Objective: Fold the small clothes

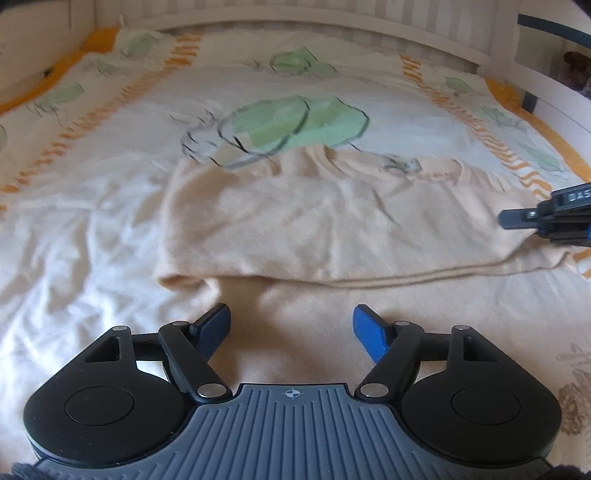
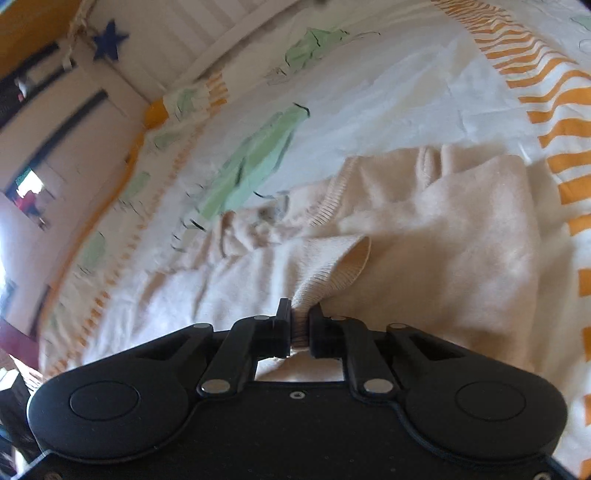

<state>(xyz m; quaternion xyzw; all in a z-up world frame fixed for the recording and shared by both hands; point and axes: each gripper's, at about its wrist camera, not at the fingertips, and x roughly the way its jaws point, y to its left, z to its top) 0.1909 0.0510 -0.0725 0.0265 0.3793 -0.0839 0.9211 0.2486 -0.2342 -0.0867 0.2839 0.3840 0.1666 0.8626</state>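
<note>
A pale peach knitted top (image 1: 314, 221) lies partly folded on the bed, its folded edge running across the middle of the left wrist view. My left gripper (image 1: 291, 314) stands open just above the near part of the top, with nothing between its blue fingers. My right gripper (image 1: 517, 218) reaches in from the right at the top's right edge. In the right wrist view my right gripper (image 2: 300, 314) is shut on the top's ribbed edge (image 2: 343, 273), which bunches up between the pads. The rest of the top (image 2: 443, 240) lies rumpled ahead of it.
A white bedspread (image 1: 92, 221) with green shapes and orange stripes covers the bed. A white slatted rail (image 1: 295, 26) runs along the far side. A wall with a blue star (image 2: 109, 40) stands beyond the bed in the right wrist view.
</note>
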